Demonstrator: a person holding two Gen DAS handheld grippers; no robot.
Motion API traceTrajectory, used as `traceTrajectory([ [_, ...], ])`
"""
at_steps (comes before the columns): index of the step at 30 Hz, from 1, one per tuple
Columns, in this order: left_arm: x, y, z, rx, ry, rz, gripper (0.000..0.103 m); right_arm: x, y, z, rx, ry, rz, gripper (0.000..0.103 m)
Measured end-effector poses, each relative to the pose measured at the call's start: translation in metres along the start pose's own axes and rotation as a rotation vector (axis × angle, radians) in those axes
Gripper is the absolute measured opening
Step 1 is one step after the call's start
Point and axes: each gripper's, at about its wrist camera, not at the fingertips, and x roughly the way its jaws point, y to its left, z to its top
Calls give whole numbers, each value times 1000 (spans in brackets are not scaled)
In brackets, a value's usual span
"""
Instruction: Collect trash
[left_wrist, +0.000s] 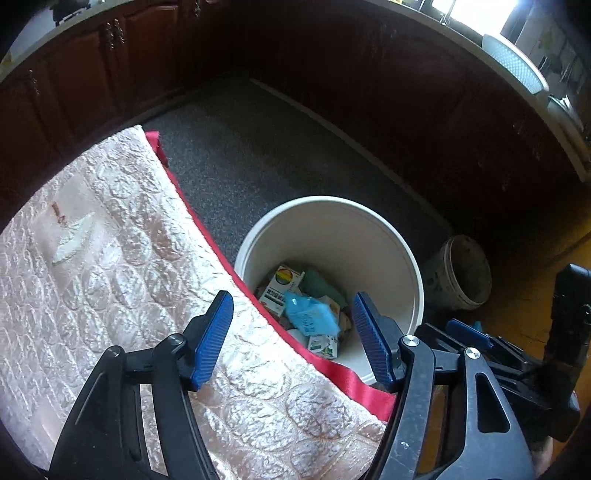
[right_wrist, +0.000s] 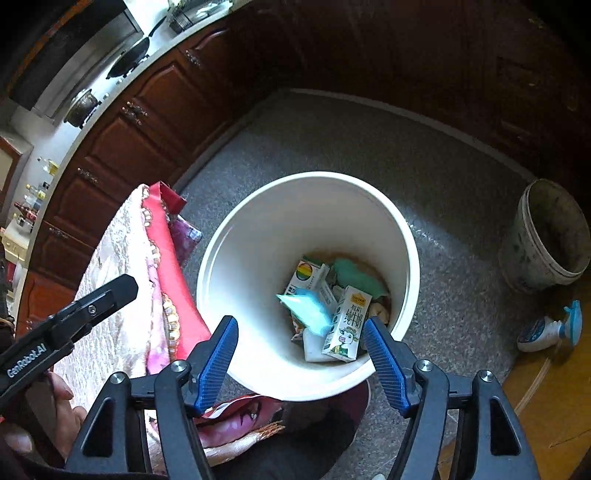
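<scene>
A white trash bin (left_wrist: 369, 218) stands on the grey floor beside a table; it also shows in the right wrist view (right_wrist: 258, 236). Inside lie a blue wrapper (left_wrist: 312, 317) (right_wrist: 308, 308), a rainbow-printed box (left_wrist: 280, 288) (right_wrist: 308, 275), a milk carton (right_wrist: 347, 323) and other scraps. My left gripper (left_wrist: 291, 339) is open and empty, above the table edge and the bin. My right gripper (right_wrist: 301, 356) is open and empty, above the bin's near rim. The blue wrapper looks blurred in the right wrist view.
A pink quilted cloth (left_wrist: 110, 258) with a red border (left_wrist: 207, 229) covers the table on the left. A dirty grey bucket (left_wrist: 461, 273) (right_wrist: 550, 236) stands right of the bin. A spray bottle (right_wrist: 546, 328) lies on the floor. Dark wooden cabinets (right_wrist: 147, 122) ring the room.
</scene>
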Motion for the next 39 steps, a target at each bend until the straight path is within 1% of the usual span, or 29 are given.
traceTrajectory([
  [3, -9, 1, -5, -2, -18, 13, 66, -7, 4, -2, -10, -22, -10, 68],
  [9, -46, -5, -24, 38, -80, 64, 66, -24, 20, -10, -44, -79, -17, 69],
  [13, -78, 4, -40, 26, -148, 66, 66, -43, 35, -16, -78, -130, -27, 70],
  [14, -85, 6, -43, 19, -166, 70, 66, -49, 40, -18, -87, -146, -26, 73],
  [16, -106, 11, -51, 9, -213, 74, 66, -62, 48, -22, -104, -184, -35, 77],
  [17, -112, 9, -46, 8, -227, 79, 66, -67, 52, -24, -113, -199, -39, 77],
  [19, -132, 14, -52, 6, -274, 94, 66, -80, 62, -28, -135, -229, -47, 77],
  [20, -139, 13, -53, 8, -291, 98, 71, -86, 67, -31, -142, -242, -49, 77],
  [21, -146, 14, -55, 8, -313, 101, 80, -91, 71, -34, -149, -257, -52, 77],
  [24, -179, 20, -68, -7, -404, 96, 84, -114, 86, -43, -182, -327, -58, 79],
  [27, -208, 24, -82, 1, -475, 123, 86, -139, 102, -54, -212, -402, -61, 86],
  [29, -222, 25, -89, 11, -513, 137, 86, -154, 113, -62, -234, -455, -75, 93],
  [32, -239, 29, -100, 27, -557, 153, 86, -173, 125, -74, -259, -523, -93, 96],
  [34, -251, 28, -109, 38, -580, 160, 87, -183, 130, -81, -261, -556, -86, 97],
  [36, -257, 31, -114, 34, -604, 162, 87, -190, 134, -88, -262, -575, -74, 98],
  [39, -266, 30, -123, 33, -634, 168, 87, -200, 141, -99, -274, -609, -99, 100],
])
